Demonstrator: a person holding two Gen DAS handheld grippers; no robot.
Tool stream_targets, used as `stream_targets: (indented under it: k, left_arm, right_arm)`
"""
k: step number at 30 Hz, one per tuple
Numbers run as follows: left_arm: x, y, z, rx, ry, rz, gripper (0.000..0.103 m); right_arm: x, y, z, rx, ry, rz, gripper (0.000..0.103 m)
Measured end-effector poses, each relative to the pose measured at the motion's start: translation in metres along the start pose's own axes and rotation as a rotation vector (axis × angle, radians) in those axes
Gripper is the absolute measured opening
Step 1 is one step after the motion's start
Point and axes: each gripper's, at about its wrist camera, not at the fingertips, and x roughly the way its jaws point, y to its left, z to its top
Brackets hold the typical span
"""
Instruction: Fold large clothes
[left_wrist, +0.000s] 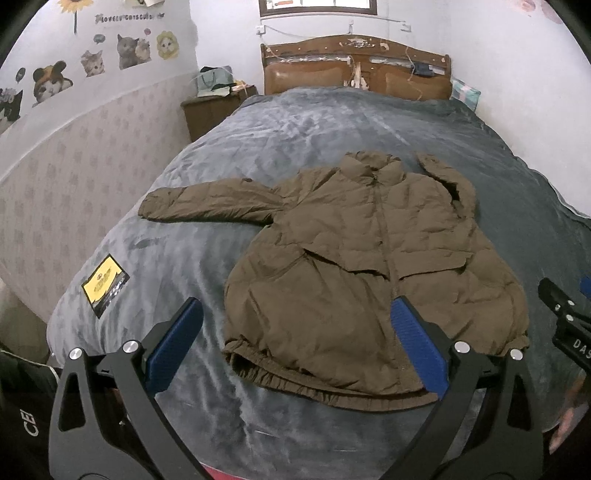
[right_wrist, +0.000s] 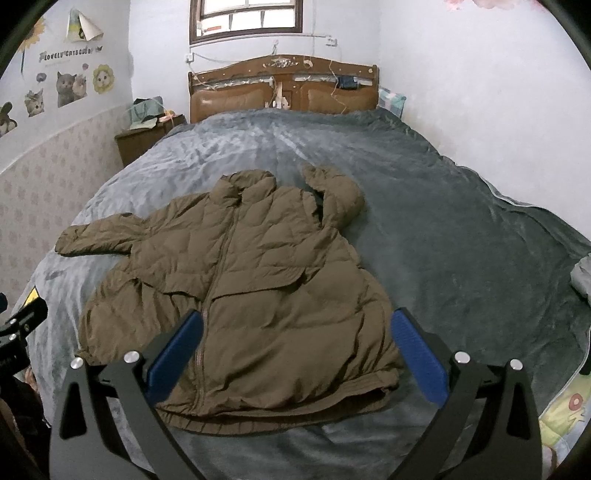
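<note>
An olive-brown puffer jacket (left_wrist: 362, 258) (right_wrist: 251, 295) lies front up on the grey bed cover, zipped, hem toward me. Its left sleeve (left_wrist: 207, 205) (right_wrist: 99, 236) stretches flat out to the left. The right sleeve (left_wrist: 454, 184) (right_wrist: 336, 192) is bent upward beside the collar. My left gripper (left_wrist: 295, 339) hovers open above the hem's left half, nothing between its blue pads. My right gripper (right_wrist: 295, 350) is open over the hem's right half, also holding nothing. The other gripper's black body shows at each view's edge (left_wrist: 565, 317) (right_wrist: 18, 328).
The bed (left_wrist: 332, 118) fills the room, with a wooden headboard (left_wrist: 354, 70) at the far end. A yellow and black label (left_wrist: 105, 284) lies on the cover at left. A bedside cabinet (left_wrist: 210, 107) with bags stands at the far left. Grey folded cloth (right_wrist: 581, 277) lies at right.
</note>
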Motion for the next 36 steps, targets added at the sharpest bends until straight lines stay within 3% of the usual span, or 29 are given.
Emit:
stream_targets:
  k: [36]
  left_arm:
    - [0.011,0.006,-0.008,-0.022,0.034,0.026,0.1]
  right_arm:
    - [0.013,0.002,-0.01,-0.005,0.024,0.0,0.101]
